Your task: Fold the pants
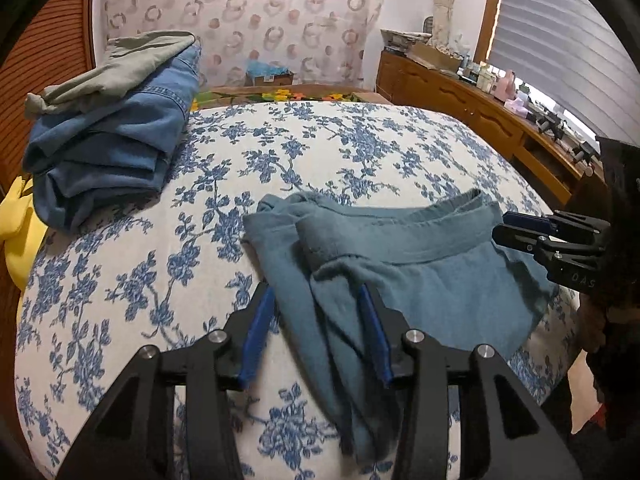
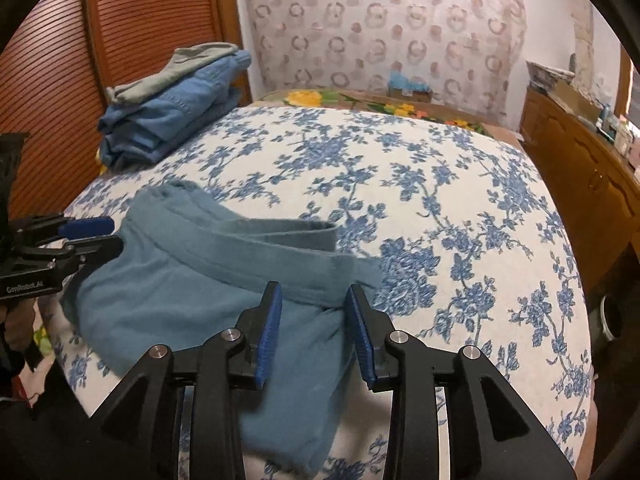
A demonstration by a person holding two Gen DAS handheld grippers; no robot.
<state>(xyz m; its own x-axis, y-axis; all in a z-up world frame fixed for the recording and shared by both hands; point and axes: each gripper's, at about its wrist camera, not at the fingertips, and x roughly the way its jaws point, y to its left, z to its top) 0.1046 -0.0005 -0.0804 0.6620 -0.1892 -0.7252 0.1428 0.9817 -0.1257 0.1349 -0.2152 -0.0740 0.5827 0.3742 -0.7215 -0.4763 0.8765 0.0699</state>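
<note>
Teal pants (image 1: 420, 276) lie rumpled on the near edge of the bed, waistband toward the far side; they also show in the right wrist view (image 2: 192, 292). My left gripper (image 1: 316, 300) is open, its blue pads straddling a bunched fold at the pants' left side. My right gripper (image 2: 314, 300) is open, its pads either side of the waistband's right end. Each gripper shows in the other's view: the right one (image 1: 516, 228) at the pants' right edge, the left one (image 2: 96, 236) at their left edge.
The bed (image 1: 320, 148) has a white cover with blue flowers. A stack of folded jeans with a grey-green garment on top (image 1: 116, 128) sits at the far left. A yellow cloth (image 1: 20, 232) hangs at the left edge. A wooden dresser (image 1: 480, 108) runs along the right.
</note>
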